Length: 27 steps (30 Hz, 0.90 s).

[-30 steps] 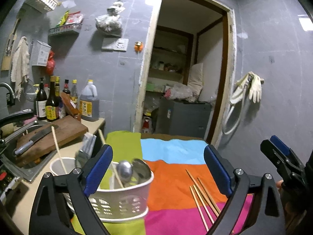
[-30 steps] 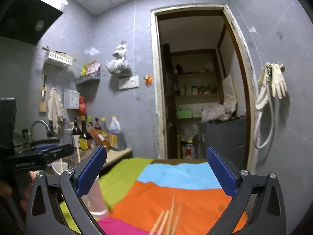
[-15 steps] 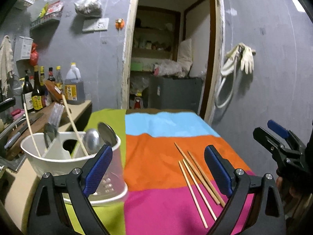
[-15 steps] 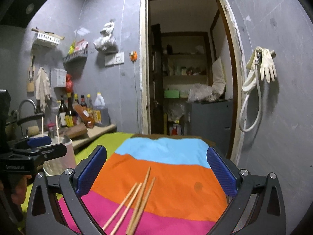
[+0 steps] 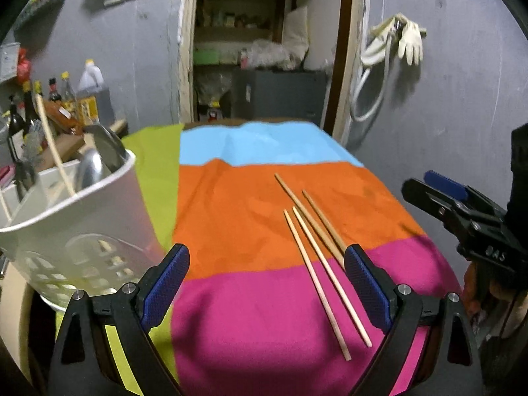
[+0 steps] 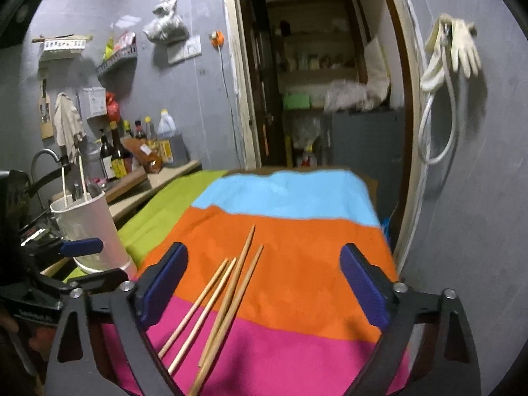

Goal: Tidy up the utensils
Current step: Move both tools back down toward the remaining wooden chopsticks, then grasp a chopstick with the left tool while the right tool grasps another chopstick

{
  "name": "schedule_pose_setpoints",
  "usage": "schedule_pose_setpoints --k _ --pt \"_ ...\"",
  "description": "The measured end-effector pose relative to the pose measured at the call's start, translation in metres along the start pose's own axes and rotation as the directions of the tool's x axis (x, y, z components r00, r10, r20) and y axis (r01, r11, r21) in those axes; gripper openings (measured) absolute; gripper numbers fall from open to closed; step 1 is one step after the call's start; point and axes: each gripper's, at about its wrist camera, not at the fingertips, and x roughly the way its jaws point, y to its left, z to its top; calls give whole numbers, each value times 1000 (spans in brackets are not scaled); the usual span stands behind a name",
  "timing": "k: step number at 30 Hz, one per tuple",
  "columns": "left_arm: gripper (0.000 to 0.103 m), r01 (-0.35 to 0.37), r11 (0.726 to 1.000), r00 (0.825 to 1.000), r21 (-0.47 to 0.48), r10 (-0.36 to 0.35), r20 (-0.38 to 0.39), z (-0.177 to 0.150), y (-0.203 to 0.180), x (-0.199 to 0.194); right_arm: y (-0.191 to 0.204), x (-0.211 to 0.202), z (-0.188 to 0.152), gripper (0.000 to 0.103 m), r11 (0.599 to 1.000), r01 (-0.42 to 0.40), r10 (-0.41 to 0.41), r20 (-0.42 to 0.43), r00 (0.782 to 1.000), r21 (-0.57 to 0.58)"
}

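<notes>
Chopsticks (image 5: pixel 325 264): four loose on striped cloth (image 5: pixel 250 204). One white caddy (image 5: pixel 76 221) at left holds more utensils. Left gripper (image 5: pixel 265 285) and right gripper (image 6: pixel 264 280) both fingers spread, empty.

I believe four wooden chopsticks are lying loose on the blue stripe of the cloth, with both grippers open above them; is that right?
Not quite: the four wooden chopsticks lie across the orange and pink stripes of the cloth, not the blue one, which is bare in the left wrist view. The rest holds: they lie loose, and the left gripper and right gripper are both open above them.
</notes>
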Motion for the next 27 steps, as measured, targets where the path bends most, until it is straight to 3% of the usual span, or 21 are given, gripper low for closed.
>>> schedule_pose_setpoints --k 5,13,21,27 --pt "90 38 999 997 -10 -38 -71 -1 -1 20 -8 22 -4 68 999 -29 33 -104 994 33" --pt "56 101 994 973 -29 -105 -207 3 -2 54 -18 62 -9 41 991 -90 114 -271 956 98" --pt "31 133 987 944 -90 -154 -291 5 2 85 -24 89 -13 32 981 -116 166 -360 918 155" --pt "19 134 986 938 -95 -157 -308 11 0 96 -26 104 -12 22 969 -129 205 -398 894 208"
